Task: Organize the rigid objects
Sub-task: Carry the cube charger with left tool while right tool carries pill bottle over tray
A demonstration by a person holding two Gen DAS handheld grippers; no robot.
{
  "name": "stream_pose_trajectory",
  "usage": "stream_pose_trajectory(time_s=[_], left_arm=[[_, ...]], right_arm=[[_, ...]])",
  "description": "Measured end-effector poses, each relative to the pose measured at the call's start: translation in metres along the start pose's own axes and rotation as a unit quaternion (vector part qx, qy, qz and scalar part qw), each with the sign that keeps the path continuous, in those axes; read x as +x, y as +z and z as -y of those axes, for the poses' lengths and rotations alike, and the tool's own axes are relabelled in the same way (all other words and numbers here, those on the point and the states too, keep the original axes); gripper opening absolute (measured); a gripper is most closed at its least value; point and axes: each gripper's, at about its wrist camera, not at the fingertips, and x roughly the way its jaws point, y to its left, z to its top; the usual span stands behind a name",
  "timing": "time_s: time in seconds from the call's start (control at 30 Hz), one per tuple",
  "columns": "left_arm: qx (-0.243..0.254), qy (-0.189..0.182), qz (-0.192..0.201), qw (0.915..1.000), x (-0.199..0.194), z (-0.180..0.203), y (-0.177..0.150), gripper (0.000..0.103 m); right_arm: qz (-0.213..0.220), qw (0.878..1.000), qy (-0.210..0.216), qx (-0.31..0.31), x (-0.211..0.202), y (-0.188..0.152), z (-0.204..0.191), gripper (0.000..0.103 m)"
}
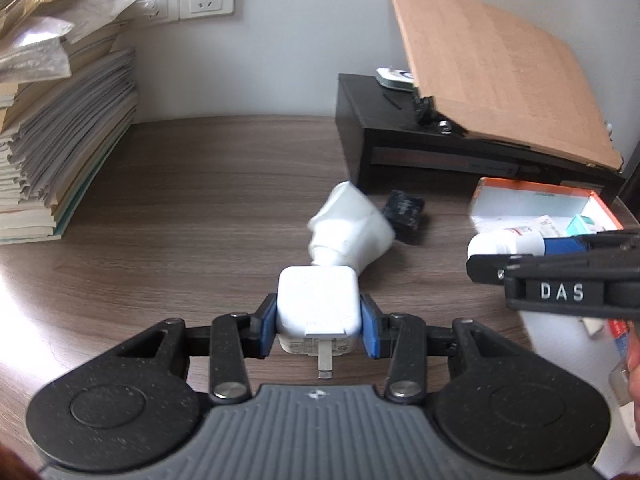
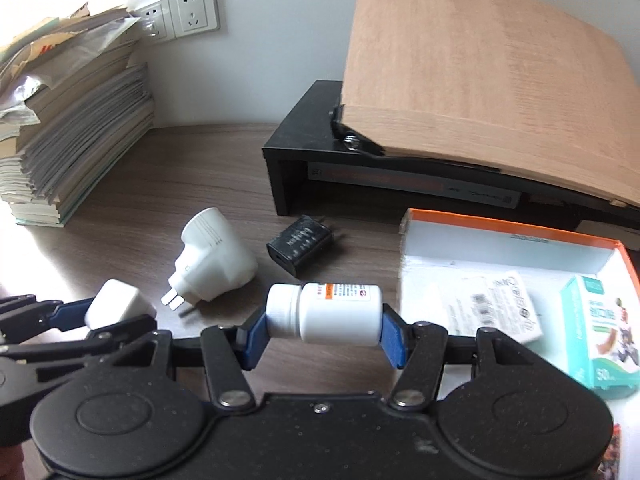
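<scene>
A: So, left tongs first. My left gripper (image 1: 319, 322) is clamped on a small white square plastic charger (image 1: 318, 308), blue pads (image 1: 370, 330) pressing both sides, its metal prong pointing back at me.

B: And the right?

A: My right gripper (image 2: 324, 330) holds a white plastic pill bottle (image 2: 324, 314) lying sideways, cap on the left, pads on both ends.

B: Off the desk?

A: Both look lifted above the brown wood-grain desk (image 2: 168, 184). Just beyond lies a rounded white plug adapter (image 2: 214, 260) on its side; beside it a small black charger block (image 2: 300, 244).

B: To the right?

A: An open orange-rimmed cardboard tray (image 2: 516, 226) with a teal box and a white packet inside. Behind it, a black monitor riser (image 2: 304, 128); far left, a tall stack of papers (image 2: 80, 120).
</scene>
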Motion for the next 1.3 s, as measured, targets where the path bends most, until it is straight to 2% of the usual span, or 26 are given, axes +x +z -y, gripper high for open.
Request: stream_pose_trajectory(time_s=[0.37, 0.87, 1.03, 1.3], left_arm=[[0.029, -0.029, 0.024, 0.9989, -0.02, 0.079, 0.004, 0.042], [0.077, -0.082, 0.041, 0.9929, -0.04, 0.184, 0.005, 0.042], [0.085, -0.089, 0.042, 0.9915, -0.044, 0.206, 0.003, 0.042], [0.083, -0.087, 0.044, 0.9917, -0.049, 0.219, 0.001, 0.042]], right_arm=[[0.02, 0.999, -0.03, 0.032, -0.058, -0.027, 0.07, 0.069], [0.047, 0.992, -0.073, 0.087, -0.12, -0.061, 0.157, 0.069], [0.055, 0.991, -0.078, 0.094, -0.132, -0.067, 0.173, 0.069], [0.062, 0.99, -0.075, 0.097, -0.142, -0.071, 0.185, 0.069]])
